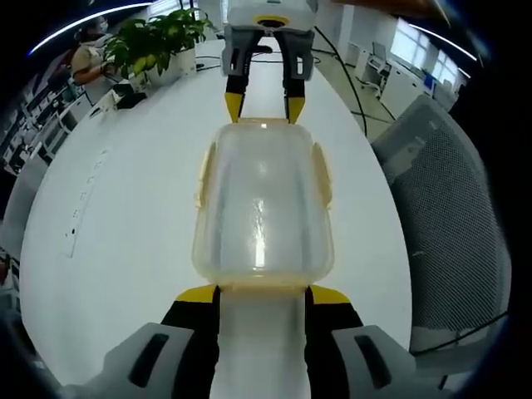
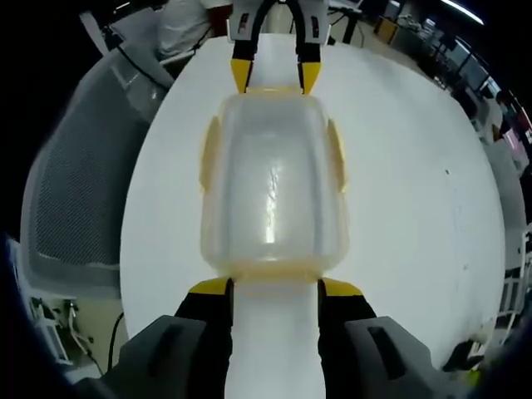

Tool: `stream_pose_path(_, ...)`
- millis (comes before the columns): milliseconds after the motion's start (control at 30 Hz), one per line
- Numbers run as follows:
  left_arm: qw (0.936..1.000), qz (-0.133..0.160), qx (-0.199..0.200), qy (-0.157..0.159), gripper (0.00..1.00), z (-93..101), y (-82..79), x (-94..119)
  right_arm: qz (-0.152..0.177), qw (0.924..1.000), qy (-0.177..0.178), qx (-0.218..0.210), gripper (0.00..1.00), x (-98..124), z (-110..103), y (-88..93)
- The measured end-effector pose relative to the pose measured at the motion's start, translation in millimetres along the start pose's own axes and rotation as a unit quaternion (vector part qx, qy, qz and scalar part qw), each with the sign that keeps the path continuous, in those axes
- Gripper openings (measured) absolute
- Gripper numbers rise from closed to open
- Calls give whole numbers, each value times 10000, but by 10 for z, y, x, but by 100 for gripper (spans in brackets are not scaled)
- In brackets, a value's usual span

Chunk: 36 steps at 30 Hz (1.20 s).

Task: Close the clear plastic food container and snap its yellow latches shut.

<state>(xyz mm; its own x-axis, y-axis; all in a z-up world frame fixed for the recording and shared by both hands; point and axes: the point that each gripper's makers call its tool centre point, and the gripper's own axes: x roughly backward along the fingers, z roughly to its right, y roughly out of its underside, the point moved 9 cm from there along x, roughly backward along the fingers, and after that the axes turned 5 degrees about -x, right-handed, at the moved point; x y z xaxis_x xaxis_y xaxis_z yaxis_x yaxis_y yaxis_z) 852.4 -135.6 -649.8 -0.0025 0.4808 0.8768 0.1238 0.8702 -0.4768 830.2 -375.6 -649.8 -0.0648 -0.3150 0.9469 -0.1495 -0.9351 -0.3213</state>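
The clear food container, lying between both grippers on the white table, looks light, stiff and slippery, so pressing its yellow latches suits best, with the left gripper and right gripper spread apart, holding nothing.

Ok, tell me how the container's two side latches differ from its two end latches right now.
The side latches run along the container's long sides; the end latches cross its short ends. No gripper is at the side latches; each end latch sits at open jaws, one at the left gripper, one at the right gripper. All four are translucent yellow.
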Motion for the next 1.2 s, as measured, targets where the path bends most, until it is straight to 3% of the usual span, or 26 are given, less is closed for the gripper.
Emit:
stream_pose_path(167,9998,89,160,-112,39,3,35,63,75,9997,155,-159,42,42,-4,53)
stream_pose_path(367,9979,266,504,-301,40,14,54,176,339,9975,260,-561,42,141,-38,63)
stream_pose_path(700,9888,466,1272,-628,44,84,94,272,703,9895,354,-1210,40,206,-134,52)
stream_pose_path(900,9764,685,1819,-941,44,104,92,280,854,9818,517,-1616,40,211,-160,52)
stream_pose_path(1000,9672,829,2146,-1077,42,117,82,286,951,9771,565,-1816,39,209,-175,53)
stream_pose_path(1167,9612,897,2344,-1145,42,164,74,273,1116,9689,631,-2116,38,215,-196,50)
stream_pose_path(1200,9576,940,2462,-1162,42,179,70,266,1146,9662,680,-2205,38,214,-202,54)
